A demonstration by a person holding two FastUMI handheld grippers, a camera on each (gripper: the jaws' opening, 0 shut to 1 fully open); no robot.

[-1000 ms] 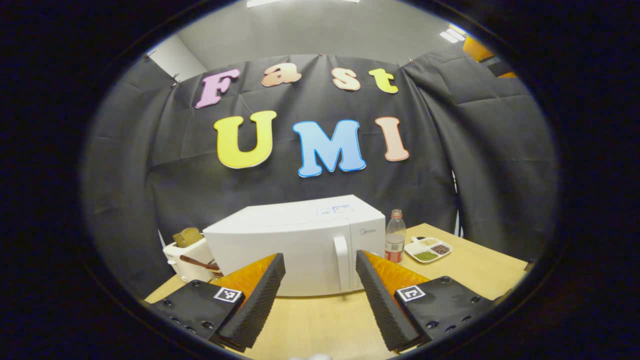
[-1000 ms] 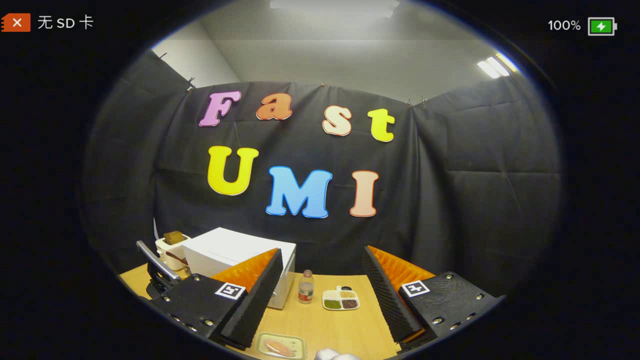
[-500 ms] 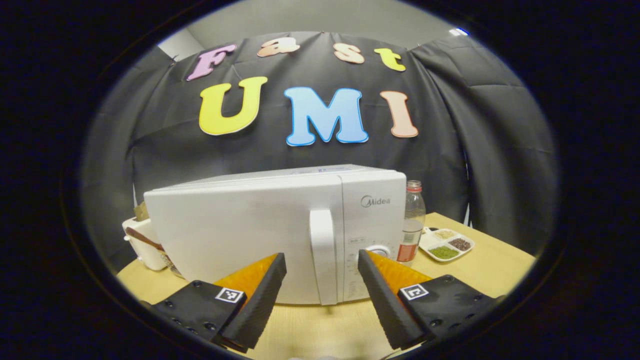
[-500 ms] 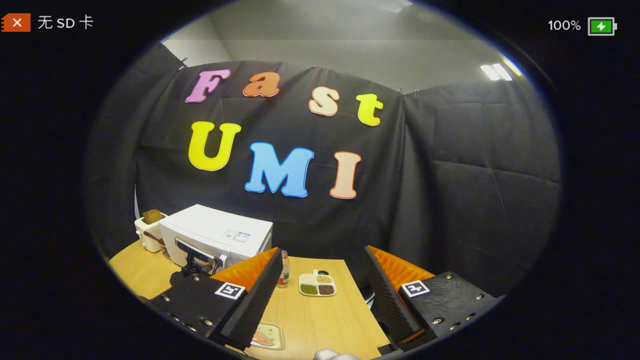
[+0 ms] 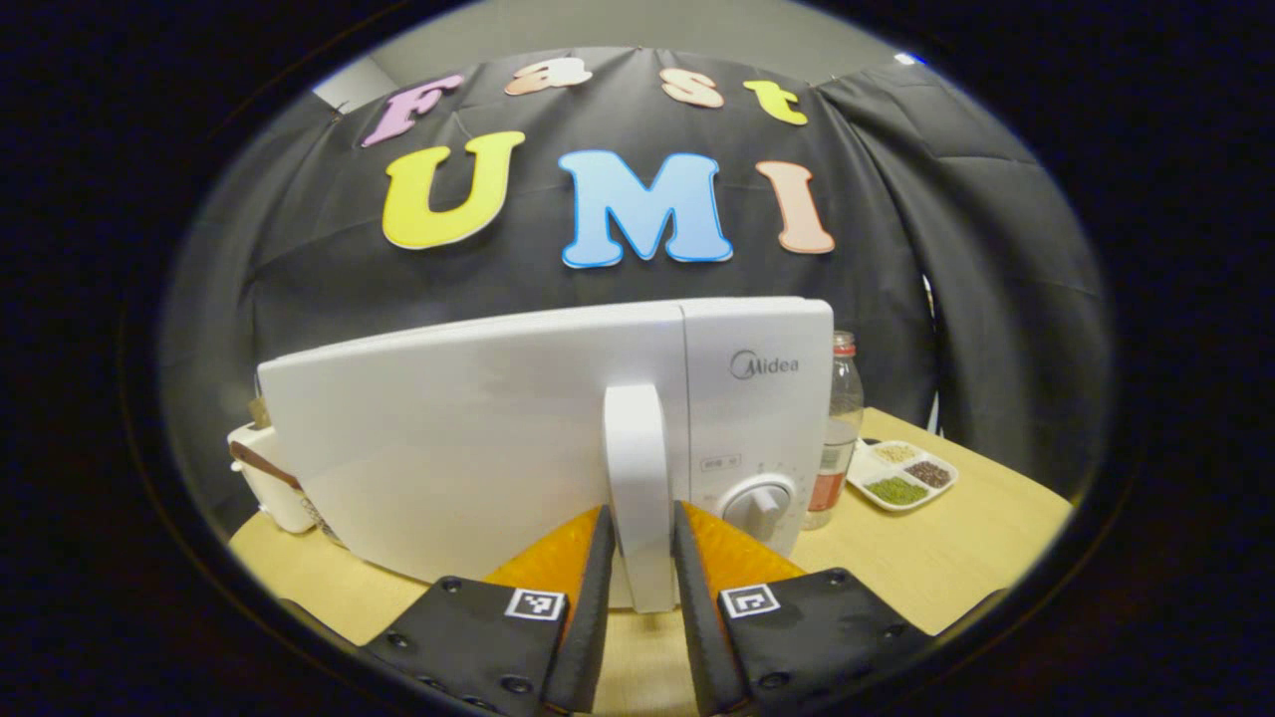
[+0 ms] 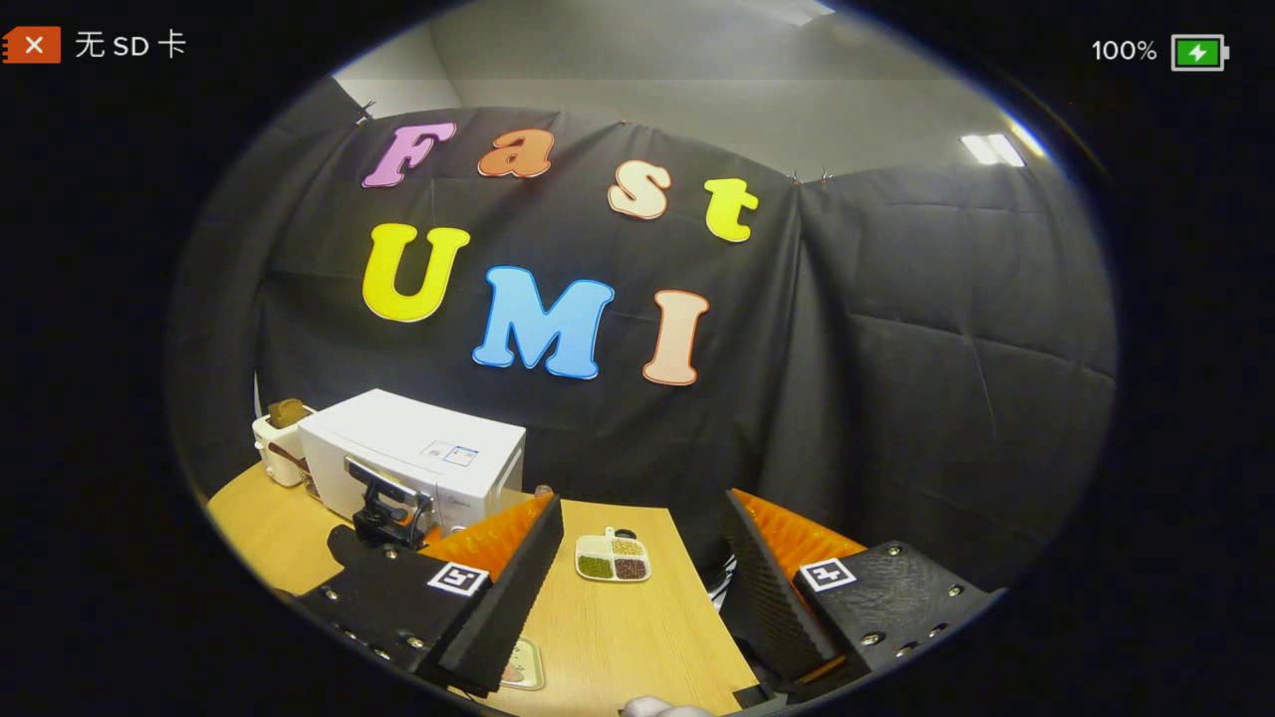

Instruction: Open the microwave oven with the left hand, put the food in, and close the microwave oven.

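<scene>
Black cloth hangs around the booth behind a pale wooden table (image 5: pixel 956 558) that carries everything in sight.

Largest on the table is a white microwave oven (image 5: pixel 478 448), standing near the back wall with its door shut. In the left gripper view it looms close, its upright white door handle (image 5: pixel 636 468) running down the front beside a control panel with a round dial (image 5: pixel 759 503). In the right gripper view the same oven sits far off at the left of the table.

Behind the oven's left end stands a white toaster (image 5: pixel 261 476) with a brown slice (image 6: pixel 289 409) sticking up from its top. To the right of the oven a clear bottle (image 5: pixel 839 428) with a red cap and red label stands upright, just beside the control panel. Further right lies a small white divided dish (image 5: pixel 904 476) holding green, dark and pale grains in separate sections.

The left hand-held gripper (image 5: pixel 637 597) is at the lower part of the door handle, its two fingers drawn in close on either side of it; whether both actually press on the handle cannot be told. In the right gripper view this gripper shows against the oven's front.

The right hand-held gripper (image 6: pixel 637 588) hovers well apart from the oven above the near part of the table, its fingers spread wide with nothing between them. Below its left finger, a small tray of food (image 6: pixel 523 665) peeks out on the table's near edge, mostly hidden.
</scene>
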